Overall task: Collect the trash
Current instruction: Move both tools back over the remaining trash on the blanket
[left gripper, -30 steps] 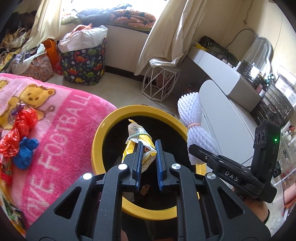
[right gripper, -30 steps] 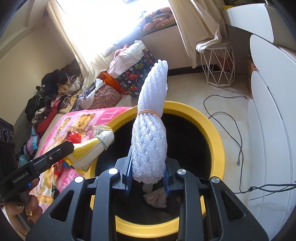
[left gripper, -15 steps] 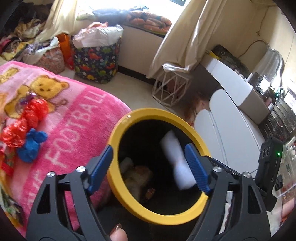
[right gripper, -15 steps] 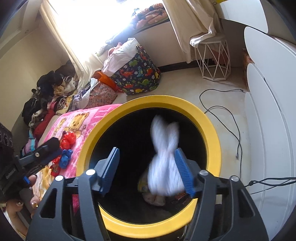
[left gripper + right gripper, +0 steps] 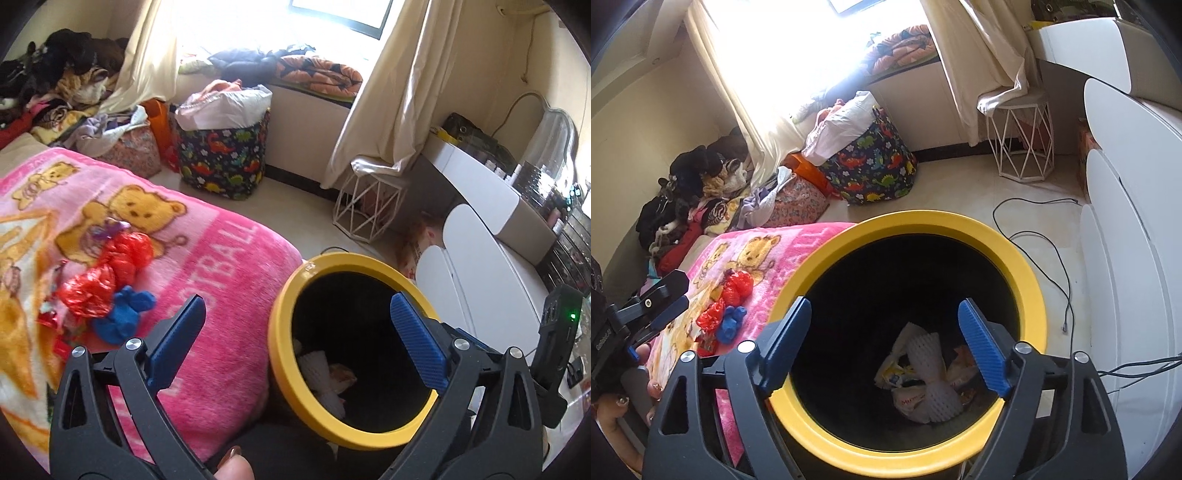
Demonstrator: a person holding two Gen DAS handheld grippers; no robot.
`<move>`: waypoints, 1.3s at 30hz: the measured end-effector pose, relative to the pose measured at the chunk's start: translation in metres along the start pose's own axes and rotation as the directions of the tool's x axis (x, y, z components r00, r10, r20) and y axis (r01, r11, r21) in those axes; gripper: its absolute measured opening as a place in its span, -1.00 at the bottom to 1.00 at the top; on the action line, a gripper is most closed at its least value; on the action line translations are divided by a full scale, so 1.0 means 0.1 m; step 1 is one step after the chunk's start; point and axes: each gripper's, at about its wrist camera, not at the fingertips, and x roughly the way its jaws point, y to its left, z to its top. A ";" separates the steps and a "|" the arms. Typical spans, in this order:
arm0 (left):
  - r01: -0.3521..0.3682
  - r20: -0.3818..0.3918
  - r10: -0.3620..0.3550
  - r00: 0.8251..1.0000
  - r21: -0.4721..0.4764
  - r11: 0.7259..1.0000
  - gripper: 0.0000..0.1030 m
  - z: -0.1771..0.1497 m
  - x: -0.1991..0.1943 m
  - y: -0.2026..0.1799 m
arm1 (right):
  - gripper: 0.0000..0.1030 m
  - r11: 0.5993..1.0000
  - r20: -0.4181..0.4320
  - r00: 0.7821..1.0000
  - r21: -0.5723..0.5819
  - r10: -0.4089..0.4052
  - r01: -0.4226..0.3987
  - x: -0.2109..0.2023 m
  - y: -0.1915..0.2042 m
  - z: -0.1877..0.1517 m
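A black bin with a yellow rim (image 5: 291, 295) (image 5: 1030, 280) stands beside the bed. At its bottom lie a white foam net (image 5: 932, 384) (image 5: 317, 369) and snack wrappers (image 5: 894, 371). My right gripper (image 5: 884, 330) hovers over the bin mouth, its jaws opening with nothing between them. My left gripper (image 5: 297, 319) is over the bin's left rim and the blanket edge, jaws opening wide and empty. Red crumpled plastic (image 5: 110, 266) (image 5: 737, 288) and a blue scrap (image 5: 122, 314) (image 5: 731, 323) lie on the pink bear blanket (image 5: 207, 258).
A dinosaur-print fabric basket (image 5: 225, 162) and clothes piles sit by the window. A white wire stool (image 5: 1023, 144) stands near the curtain. White cabinets (image 5: 1126, 258) line the right side, with a black cable (image 5: 1045, 236) on the floor.
Both grippers opened and dropped their loads into the bin: the left a yellow wrapper, the right the white foam net. The left gripper swung left toward the blanket.
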 end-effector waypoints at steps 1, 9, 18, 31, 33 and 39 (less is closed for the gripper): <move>-0.008 0.006 0.008 1.000 -0.002 1.000 0.79 0.01 -0.02 0.02 | 0.59 1.000 0.000 1.000 -0.001 0.003 -0.003 0.00 0.03 0.00; -0.048 0.053 0.049 0.997 -0.020 0.999 0.79 0.11 -0.19 0.24 | 0.60 0.999 0.027 0.999 -0.045 0.031 -0.029 -0.03 0.28 0.02; -0.079 0.079 0.083 0.993 -0.052 0.995 0.79 0.17 -0.29 0.47 | 0.63 0.994 0.032 0.998 -0.096 0.056 -0.053 -0.02 0.57 -0.01; -0.146 0.109 0.158 0.982 -0.109 0.983 0.79 0.25 -0.47 0.92 | 0.64 0.978 0.015 0.994 -0.178 0.111 -0.106 0.09 1.03 0.00; -0.157 0.112 0.170 0.979 -0.116 0.981 0.79 0.26 -0.51 1.00 | 0.64 0.974 0.011 0.993 -0.195 0.118 -0.113 0.11 1.12 -0.01; -0.196 0.124 0.214 0.969 -0.141 0.970 0.79 0.28 -0.61 1.22 | 0.64 0.958 -0.012 0.990 -0.250 0.143 -0.141 0.22 1.41 -0.03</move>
